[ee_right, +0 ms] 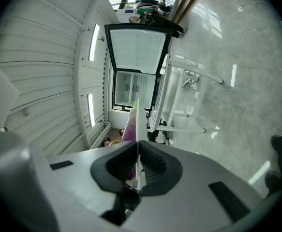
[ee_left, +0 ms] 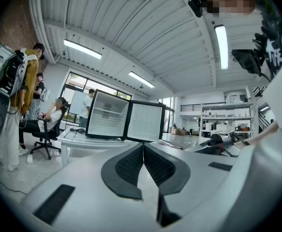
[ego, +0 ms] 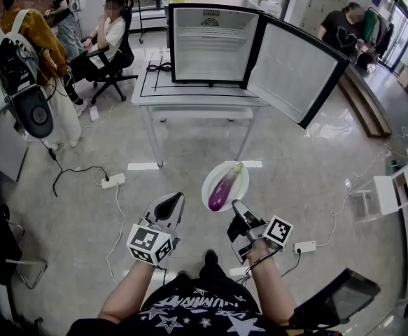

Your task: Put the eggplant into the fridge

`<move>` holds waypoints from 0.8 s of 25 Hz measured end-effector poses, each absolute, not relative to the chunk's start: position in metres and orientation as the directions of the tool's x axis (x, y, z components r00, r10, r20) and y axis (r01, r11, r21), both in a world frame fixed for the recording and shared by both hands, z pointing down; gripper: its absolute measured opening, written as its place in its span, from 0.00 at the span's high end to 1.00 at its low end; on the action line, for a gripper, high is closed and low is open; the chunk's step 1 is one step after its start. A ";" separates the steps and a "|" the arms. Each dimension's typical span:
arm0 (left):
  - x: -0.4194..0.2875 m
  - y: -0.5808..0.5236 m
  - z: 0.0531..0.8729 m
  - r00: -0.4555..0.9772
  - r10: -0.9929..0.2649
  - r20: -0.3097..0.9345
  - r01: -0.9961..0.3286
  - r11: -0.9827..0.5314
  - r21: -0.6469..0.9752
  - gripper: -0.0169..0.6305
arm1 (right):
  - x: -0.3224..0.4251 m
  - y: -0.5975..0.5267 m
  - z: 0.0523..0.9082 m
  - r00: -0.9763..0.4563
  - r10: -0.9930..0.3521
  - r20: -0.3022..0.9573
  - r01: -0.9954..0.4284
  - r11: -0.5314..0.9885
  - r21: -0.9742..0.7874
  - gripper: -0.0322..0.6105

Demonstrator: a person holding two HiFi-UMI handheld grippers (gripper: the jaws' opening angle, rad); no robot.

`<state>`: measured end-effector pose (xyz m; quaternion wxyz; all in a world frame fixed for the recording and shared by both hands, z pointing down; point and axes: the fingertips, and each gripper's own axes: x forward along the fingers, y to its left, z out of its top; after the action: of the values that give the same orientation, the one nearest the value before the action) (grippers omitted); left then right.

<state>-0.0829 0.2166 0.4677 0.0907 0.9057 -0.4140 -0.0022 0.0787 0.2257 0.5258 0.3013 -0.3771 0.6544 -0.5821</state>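
Observation:
A purple eggplant [ego: 222,189] with a green stem lies on a white plate [ego: 208,196]. My right gripper [ego: 236,209] is shut on the plate's near rim and holds it in the air above the floor. In the right gripper view the plate [ee_right: 136,129] runs edge-on between the jaws, with the eggplant [ee_right: 129,127] on its left. My left gripper [ego: 176,201] is shut and holds nothing, left of the plate. The small fridge [ego: 210,44] stands on a white table [ego: 155,93] ahead with its door [ego: 294,72] swung wide to the right; its inside shows a bare wire shelf.
Several people sit or stand at the back left, and another person [ego: 340,26] stands at the back right. A power strip [ego: 113,180] and cables lie on the floor to my left, and another strip [ego: 305,247] lies on the right. A white shelf unit [ego: 399,187] stands at the right.

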 end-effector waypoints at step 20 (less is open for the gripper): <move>-0.077 0.233 0.463 0.701 -0.709 0.075 -0.712 -0.691 0.123 0.96 | 0.072 0.245 0.522 -0.526 -0.850 0.041 -0.154 0.048 -0.987 0.92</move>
<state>-0.0768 0.2329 0.4625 0.0717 0.9196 -0.3862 0.0109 0.0715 0.2449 0.5222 0.3025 -0.3816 0.6577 -0.5747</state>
